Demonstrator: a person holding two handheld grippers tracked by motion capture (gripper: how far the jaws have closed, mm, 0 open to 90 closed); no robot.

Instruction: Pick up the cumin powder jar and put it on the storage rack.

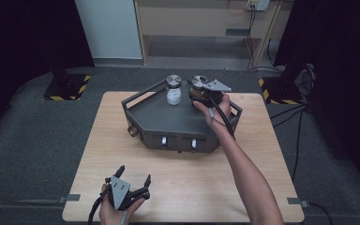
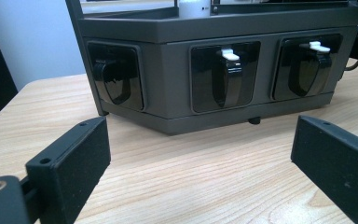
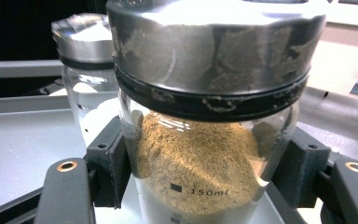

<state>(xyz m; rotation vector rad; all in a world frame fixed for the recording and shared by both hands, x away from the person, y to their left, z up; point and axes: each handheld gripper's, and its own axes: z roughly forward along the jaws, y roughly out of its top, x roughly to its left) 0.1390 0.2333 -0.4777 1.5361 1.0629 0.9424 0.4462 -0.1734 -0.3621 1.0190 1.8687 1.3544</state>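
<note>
Both jaws of the right gripper are pinching the jar of brown powder at its glass body, just under the metal lid; pads are sitting on opp. sides, roughly level. That jar is standing at the back-right of the dark tray on the wooden table, just beside a second jar w/ white powder. Left gripper is resting near the table's front edge w/ jaws spread wide, holding nothing, facing the tray's front wall & its latches.

Judging the step as a lift-out: glass is slick & the load is top-heavy w/ that lid, so grip should be staying firm & square; going straight up before moving sideways, so the jar is clearing the tray rail & not knocking its neighbour; keeping it upright throughout; left gripper could be steadying the tray if it's shifting.
</note>
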